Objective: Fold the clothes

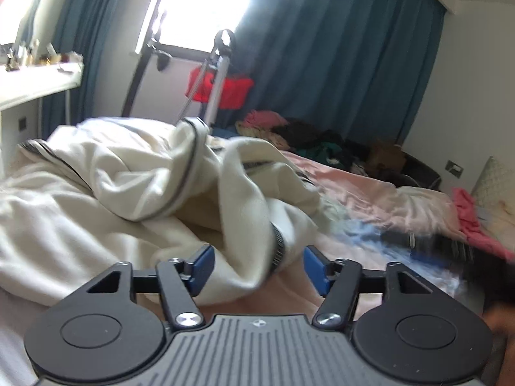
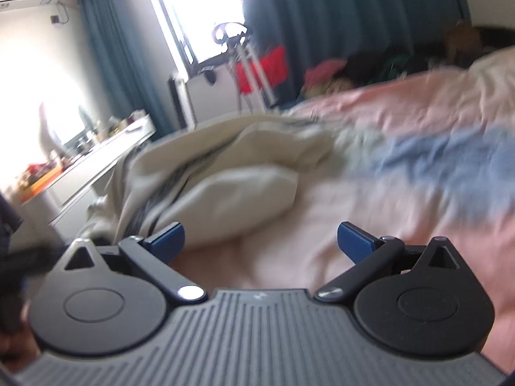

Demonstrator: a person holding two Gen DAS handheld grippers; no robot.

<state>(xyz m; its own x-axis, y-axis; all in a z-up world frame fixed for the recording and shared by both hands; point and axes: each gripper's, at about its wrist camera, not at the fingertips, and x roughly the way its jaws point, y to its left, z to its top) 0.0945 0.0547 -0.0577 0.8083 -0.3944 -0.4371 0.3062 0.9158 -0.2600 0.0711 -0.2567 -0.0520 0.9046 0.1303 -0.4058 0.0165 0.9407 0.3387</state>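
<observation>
- Left wrist view: the left gripper (image 1: 256, 268) is released, its blue pads spread to either side of a hanging fold of the garment (image 1: 135, 186); nothing is clamped.
- The garment is a cream top with dark striped ribbing, lying crumpled on the near left of the bed (image 1: 370, 189). A ribbed cuff (image 1: 277, 247) sits just between the pads.
- Handling, as a judgement: soft, thick, limp fabric, light for its bulk, not fragile and not slippery; it will sag and bunch when lifted. The ribbed cuff or the striped hem (image 1: 185, 173) look the firmest places to pinch.
- The bed carries a pink sheet, wrinkled and yielding, so the cloth may drag on it instead of sliding.
- At the right, a blurred dark shape with blue smear is probably the other gripper; it cannot be told for certain.
- Far side: blue curtains (image 1: 338, 48), a bright window, a red bag (image 1: 225, 88) on a metal stand, a heap of clothes (image 1: 309, 138); a white worktop (image 1: 35, 83) at far left.
- Right wrist view: the right gripper (image 2: 260, 241) is released and empty, poised over bare pink bed (image 2: 322, 225).
- The garment (image 2: 225, 189) lies just beyond its left pad, apart from it, a rounded fold nearest.
- A blue patch (image 2: 434, 160) on the bed at right is too blurred to identify.
- Far left: cluttered worktop (image 2: 106, 157), curtains (image 2: 322, 16) behind.
</observation>
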